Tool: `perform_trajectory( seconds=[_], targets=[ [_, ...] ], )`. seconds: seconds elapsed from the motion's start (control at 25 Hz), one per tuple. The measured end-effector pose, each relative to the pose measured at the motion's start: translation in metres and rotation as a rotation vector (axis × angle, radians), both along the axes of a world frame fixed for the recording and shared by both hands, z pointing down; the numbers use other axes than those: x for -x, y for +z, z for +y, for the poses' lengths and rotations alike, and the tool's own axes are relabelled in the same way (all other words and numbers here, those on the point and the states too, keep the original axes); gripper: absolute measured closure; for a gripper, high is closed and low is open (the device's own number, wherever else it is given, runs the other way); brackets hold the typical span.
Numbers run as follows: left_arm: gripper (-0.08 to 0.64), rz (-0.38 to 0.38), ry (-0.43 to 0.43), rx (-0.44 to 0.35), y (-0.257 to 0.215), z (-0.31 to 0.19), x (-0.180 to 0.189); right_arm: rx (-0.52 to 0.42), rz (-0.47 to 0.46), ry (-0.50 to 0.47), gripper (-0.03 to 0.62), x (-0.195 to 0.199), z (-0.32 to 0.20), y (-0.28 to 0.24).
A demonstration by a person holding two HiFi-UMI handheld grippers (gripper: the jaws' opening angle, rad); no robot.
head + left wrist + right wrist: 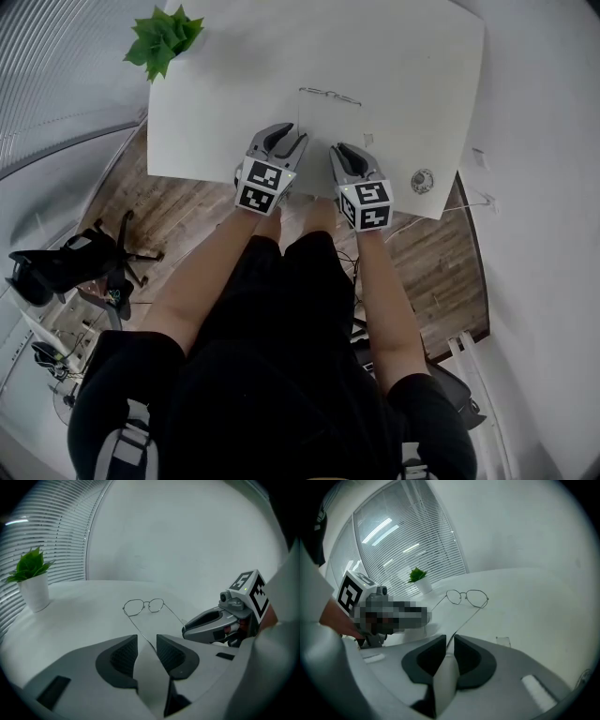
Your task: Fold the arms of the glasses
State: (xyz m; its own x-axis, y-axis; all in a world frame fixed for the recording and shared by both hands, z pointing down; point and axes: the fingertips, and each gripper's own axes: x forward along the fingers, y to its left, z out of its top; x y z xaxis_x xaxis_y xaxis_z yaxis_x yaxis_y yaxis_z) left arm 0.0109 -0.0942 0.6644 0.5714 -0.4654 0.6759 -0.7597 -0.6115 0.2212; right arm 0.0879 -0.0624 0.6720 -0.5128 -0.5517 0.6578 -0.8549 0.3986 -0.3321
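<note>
The left gripper [146, 641] has its dark-padded jaws apart by a narrow gap. The tip of one thin temple arm lies in that gap, close to the right-hand pad, and no squeeze on it shows. The right gripper [449, 644] stands with its jaws closer together, only a slit between them. The other temple arm runs straight into that slit, and light shows on either side of the wire.

Only the two gripper views show these wire tips between the jaws. In the head view the thin round-lensed metal-wire glasses [328, 96] are little more than a faint line on the white table [412, 75]. That view does show both grippers side by side at the table's near edge, the left gripper [291, 139] just beside the right gripper [349, 155].

The left gripper view alone shows the small green plant in a white pot [33, 585] upright, well left of the glasses [144, 605].

The glasses [467, 597] rest on the tabletop beyond the grippers. Their front runs crosswise and both arms are unfolded, pointing back toward the person.
</note>
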Motion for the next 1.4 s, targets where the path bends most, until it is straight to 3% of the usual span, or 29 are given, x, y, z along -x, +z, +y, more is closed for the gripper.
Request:
perform_trajectory(
  seconds=[0.12, 0.32, 1.4],
  targets=[
    [0.484, -0.011, -0.006, 0.01, 0.002, -0.001, 0.0, 0.001, -0.006, 0.003, 0.533, 0.001, -0.001, 0.001],
    [0.509, 0.009, -0.018, 0.021, 0.002, -0.003, 0.001, 0.002, -0.022, 0.015, 0.532, 0.003, -0.005, 0.0],
    [0.54, 0.031, -0.064, 0.052, 0.003, 0.004, 0.008, 0.002, -0.067, 0.013, 0.541, 0.034, -0.045, -0.004]
  ],
)
